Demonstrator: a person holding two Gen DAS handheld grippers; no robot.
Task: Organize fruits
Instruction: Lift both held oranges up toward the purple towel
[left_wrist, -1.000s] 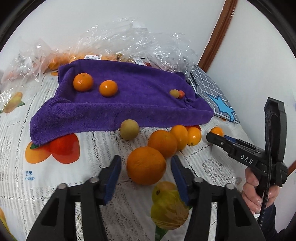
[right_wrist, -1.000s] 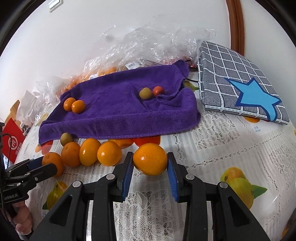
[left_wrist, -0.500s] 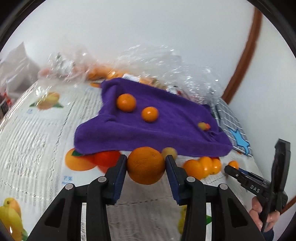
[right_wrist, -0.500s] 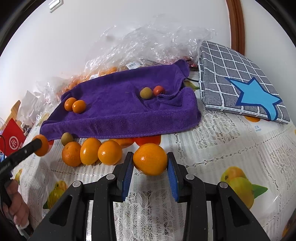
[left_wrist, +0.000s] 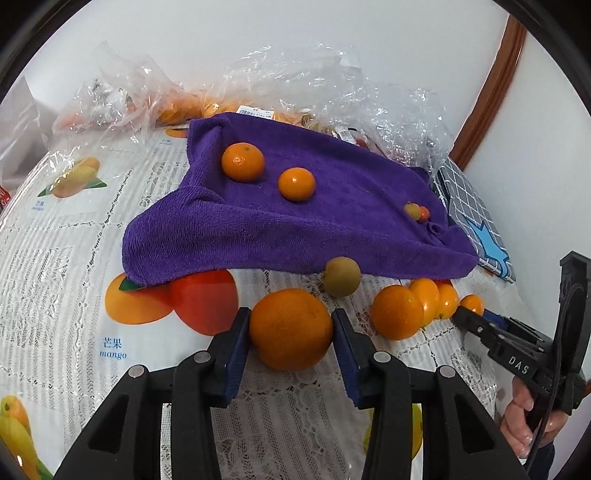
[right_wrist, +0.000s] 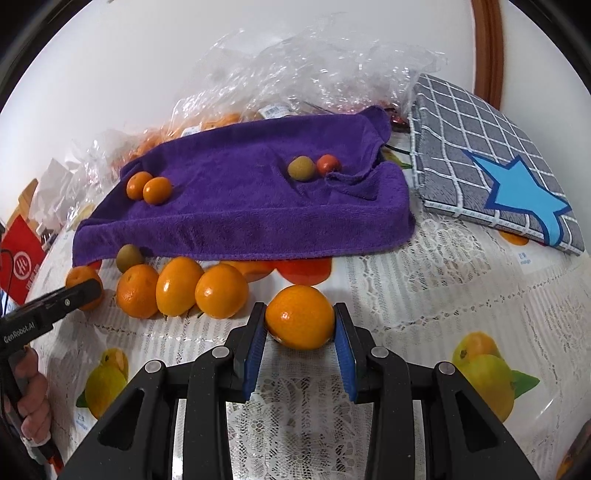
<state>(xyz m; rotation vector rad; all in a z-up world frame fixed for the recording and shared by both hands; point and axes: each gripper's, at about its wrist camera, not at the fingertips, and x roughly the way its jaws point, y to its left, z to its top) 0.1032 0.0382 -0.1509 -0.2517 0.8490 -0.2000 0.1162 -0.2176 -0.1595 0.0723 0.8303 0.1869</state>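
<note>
the left gripper (left_wrist: 291, 334) is closed on a large orange (left_wrist: 291, 329), its blue pads pressed against the fruit's two sides, and the fruit appears to be carried just above the lace tablecloth (left_wrist: 66, 236). the right gripper (right_wrist: 300, 328) is likewise clamped on a second orange (right_wrist: 300, 317), held low over the cloth. just beyond the left gripper a brownish-green fruit (left_wrist: 340, 276) lies at the hem of the purple towel (left_wrist: 258, 229), and a row of loose oranges (left_wrist: 413, 308) sits beside it. on the towel two oranges (left_wrist: 266, 171) are grouped at the far left and a small green and red pair (left_wrist: 416, 212) at the right. the step in hand is judged to be the carrying of each orange to the towel's orange group. it is best done if the fruit is lifted clear of the raised towel hem, the brownish fruit is passed without being nudged, and the pads are opened only once the orange is settled in the soft pile, since a round fruit released early may roll off. the two grippers are best kept well apart.
</note>
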